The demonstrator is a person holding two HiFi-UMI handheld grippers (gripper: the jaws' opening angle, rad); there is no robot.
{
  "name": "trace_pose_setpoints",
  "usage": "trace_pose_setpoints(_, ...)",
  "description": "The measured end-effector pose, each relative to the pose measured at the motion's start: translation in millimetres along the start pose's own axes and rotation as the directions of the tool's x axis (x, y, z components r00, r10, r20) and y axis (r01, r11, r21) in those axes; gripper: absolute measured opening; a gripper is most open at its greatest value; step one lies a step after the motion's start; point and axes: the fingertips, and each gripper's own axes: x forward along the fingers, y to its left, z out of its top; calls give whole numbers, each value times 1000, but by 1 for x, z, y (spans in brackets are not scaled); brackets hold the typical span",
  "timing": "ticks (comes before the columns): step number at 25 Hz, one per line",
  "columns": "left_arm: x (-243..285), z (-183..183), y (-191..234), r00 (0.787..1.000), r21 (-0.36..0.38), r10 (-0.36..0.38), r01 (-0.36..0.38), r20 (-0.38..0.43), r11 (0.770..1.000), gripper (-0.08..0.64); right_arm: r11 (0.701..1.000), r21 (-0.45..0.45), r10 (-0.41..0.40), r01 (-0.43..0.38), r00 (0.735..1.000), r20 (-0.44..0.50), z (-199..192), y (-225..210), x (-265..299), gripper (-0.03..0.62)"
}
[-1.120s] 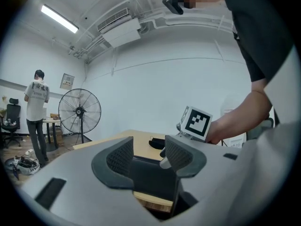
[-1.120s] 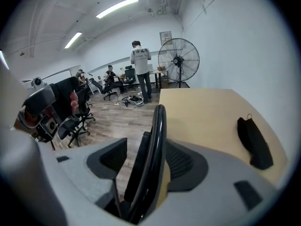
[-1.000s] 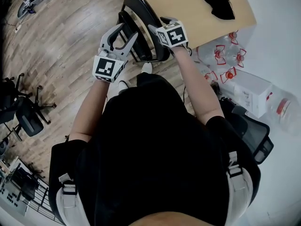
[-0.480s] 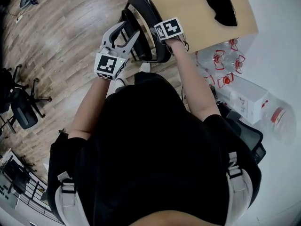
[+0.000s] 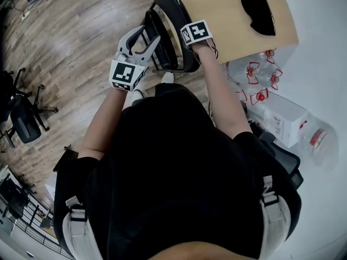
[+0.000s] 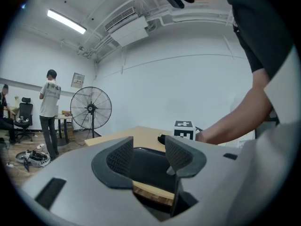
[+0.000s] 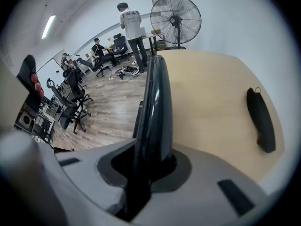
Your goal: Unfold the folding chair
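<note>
**Right tool bites the chair's rim**
The folding chair (image 7: 154, 102) stands folded flat on the floor, against the edge of the wooden surface (image 5: 227, 15). The right tool (image 7: 150, 166) has dropped steeply onto the black rim, and its jaws have just closed on it. The left tool (image 6: 148, 155), held nearly level, is clenched on the chair's near side. With both grips set, spreading the chair looks like the next step.

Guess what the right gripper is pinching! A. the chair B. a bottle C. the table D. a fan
A: the right gripper has just closed its jaws on the black edge of the chair, which stands between them.
</note>
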Motion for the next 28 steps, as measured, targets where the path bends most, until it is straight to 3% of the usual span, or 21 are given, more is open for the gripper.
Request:
trace_pose_setpoints(11, -17, -17, 1, 997, -1, 71, -71, -33, 997, 204, 999, -38, -15, 15, 1000, 8, -2, 8, 0, 61)
trace_pose_setpoints(19, -41, -39, 27, 987, -31, 146, -149, -72, 988, 204, 997, -72, -27, 28, 999, 17, 4, 33, 0, 63)
trace_pose_setpoints(28, -80, -71, 69, 986, -86, 127, -137, -105, 987, 204, 996, -42, -80, 80, 997, 16, 10, 74, 2, 63)
